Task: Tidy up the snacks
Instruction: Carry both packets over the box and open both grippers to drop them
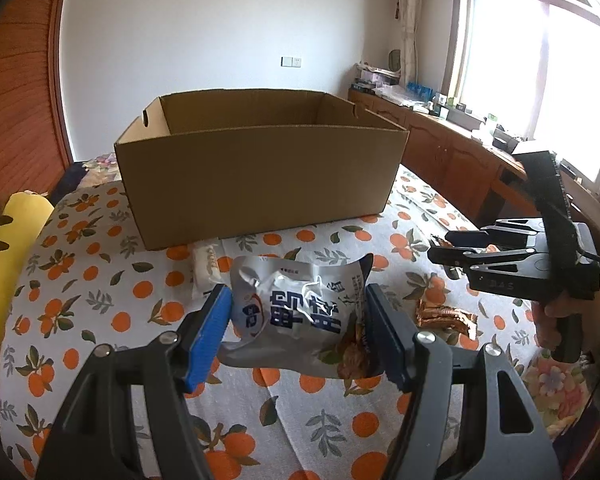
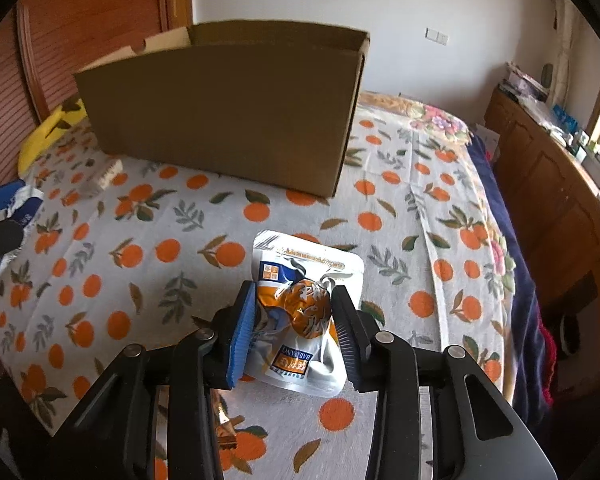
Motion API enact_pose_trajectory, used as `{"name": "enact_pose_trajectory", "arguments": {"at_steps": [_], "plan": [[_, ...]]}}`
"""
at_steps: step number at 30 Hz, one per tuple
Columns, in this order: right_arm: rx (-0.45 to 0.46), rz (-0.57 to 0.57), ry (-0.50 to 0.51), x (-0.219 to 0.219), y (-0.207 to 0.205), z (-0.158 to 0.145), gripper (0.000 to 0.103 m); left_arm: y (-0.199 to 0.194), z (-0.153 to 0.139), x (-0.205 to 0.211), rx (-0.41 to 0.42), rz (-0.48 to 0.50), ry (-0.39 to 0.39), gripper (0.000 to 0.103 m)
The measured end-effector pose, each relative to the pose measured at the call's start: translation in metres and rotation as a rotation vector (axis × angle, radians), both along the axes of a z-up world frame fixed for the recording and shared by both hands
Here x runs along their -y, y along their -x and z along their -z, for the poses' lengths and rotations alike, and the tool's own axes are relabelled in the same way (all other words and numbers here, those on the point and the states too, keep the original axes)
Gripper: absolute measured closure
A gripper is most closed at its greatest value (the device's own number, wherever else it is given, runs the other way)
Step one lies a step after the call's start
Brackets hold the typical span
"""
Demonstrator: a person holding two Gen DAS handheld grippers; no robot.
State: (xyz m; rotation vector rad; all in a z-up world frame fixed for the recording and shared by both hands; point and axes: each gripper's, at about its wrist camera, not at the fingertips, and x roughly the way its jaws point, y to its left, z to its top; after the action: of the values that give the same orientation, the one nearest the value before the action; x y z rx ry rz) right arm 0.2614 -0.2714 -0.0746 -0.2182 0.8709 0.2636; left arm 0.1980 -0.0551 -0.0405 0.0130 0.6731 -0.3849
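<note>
In the left wrist view my left gripper (image 1: 296, 332) is shut on a silver snack packet (image 1: 300, 308) with blue characters; both pads press its sides, just above the orange-print cloth. The open cardboard box (image 1: 260, 176) stands right behind it. My right gripper (image 2: 296, 332) is shut on an orange and white snack packet (image 2: 304, 308), which crumples between the blue pad and the black one. The same box (image 2: 228, 120) stands further back and to the left in that view. The right gripper (image 1: 440, 246) also shows at the right of the left wrist view, held by a hand.
A small white packet (image 1: 206, 268) lies by the box's front left corner, and a brown-gold wrapper (image 1: 446, 316) lies on the cloth (image 1: 100, 300) to the right. A yellow cushion (image 1: 8, 264) sits at the left edge. Wooden cabinets (image 1: 440, 148) run under the window on the right.
</note>
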Motion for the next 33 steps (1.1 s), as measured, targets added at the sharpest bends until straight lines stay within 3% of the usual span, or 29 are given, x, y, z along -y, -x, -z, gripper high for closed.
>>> {"name": "enact_pose_trajectory", "arguments": {"at_steps": [22,33], "plan": [[0.182,-0.075,-0.078,-0.021,0.030,-0.081,0.065,0.003,-0.050,-0.011,0.105,-0.003,0.042,0.036],[0.256,-0.119,-0.112,-0.037,0.008,-0.118,0.065,-0.037,-0.078,-0.021,0.177,0.014,0.045,0.036]]}}
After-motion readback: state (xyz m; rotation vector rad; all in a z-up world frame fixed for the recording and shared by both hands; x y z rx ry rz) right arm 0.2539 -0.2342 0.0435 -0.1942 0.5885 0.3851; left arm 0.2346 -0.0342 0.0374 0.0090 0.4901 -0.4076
